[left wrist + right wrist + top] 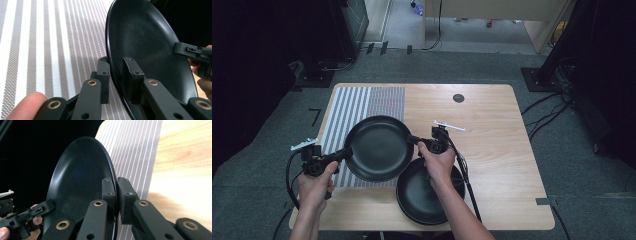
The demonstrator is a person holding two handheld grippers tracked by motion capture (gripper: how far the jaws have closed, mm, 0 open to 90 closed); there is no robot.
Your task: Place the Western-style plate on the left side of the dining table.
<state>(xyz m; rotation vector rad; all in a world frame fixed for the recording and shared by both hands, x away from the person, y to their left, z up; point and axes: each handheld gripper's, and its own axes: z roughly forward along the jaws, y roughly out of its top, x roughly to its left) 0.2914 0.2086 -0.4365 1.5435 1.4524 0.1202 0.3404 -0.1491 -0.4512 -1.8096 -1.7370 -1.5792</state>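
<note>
Striped placemat [362,107] on wooden table [492,145], far-left; cables [547,107] on floor, right

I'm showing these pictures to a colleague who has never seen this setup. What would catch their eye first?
Most likely the black plate, held above the table between both tools: the left tool clamps its left rim and the right tool its right rim. Next, a second black plate lying on the wooden table near its front edge, partly under the right hand. Under the raised plate lies a striped mat.
</note>
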